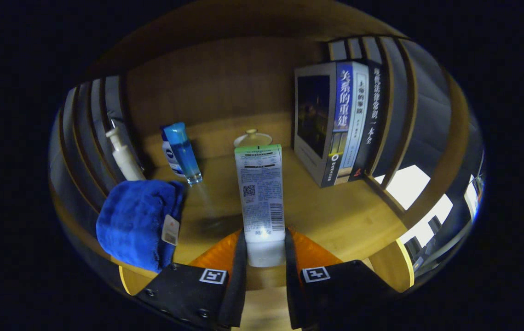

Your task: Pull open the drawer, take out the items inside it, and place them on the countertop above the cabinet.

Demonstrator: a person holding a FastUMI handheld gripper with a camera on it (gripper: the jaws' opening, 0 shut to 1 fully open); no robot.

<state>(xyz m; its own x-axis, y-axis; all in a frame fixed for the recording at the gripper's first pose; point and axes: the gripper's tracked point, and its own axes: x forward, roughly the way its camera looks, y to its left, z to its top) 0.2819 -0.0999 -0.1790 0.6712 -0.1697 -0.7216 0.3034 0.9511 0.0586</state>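
A: What is the setting?

B: A wooden countertop [335, 216] with a wooden back wall behind it and dark slatted sides to the left and right. Bright patches of the room show past the slats beyond the right side.

A: And the gripper?

B: The gripper [265, 250] is clamped on a white tube [262, 197]. Both fingers press on the cap end of the tube, one on each side. The tube sticks out ahead of them over the countertop, its printed back with a barcode facing the camera.

A: Is the tube down on the wood?

B: I cannot tell. A soft shadow lies on the countertop just left of it.

A: What else stands around?

B: Beyond the tube's far end, near the back wall, sits a small round lid or dish [253, 138]. To the left lies a crumpled blue cloth [135, 220] with a tag on it. Behind the cloth stands a white pump bottle [123, 156]. Next to that a clear blue bottle [184, 154] leans in front of a white bottle with a blue label [169, 158]. To the right a row of books [340, 124] stands upright against the right slats.
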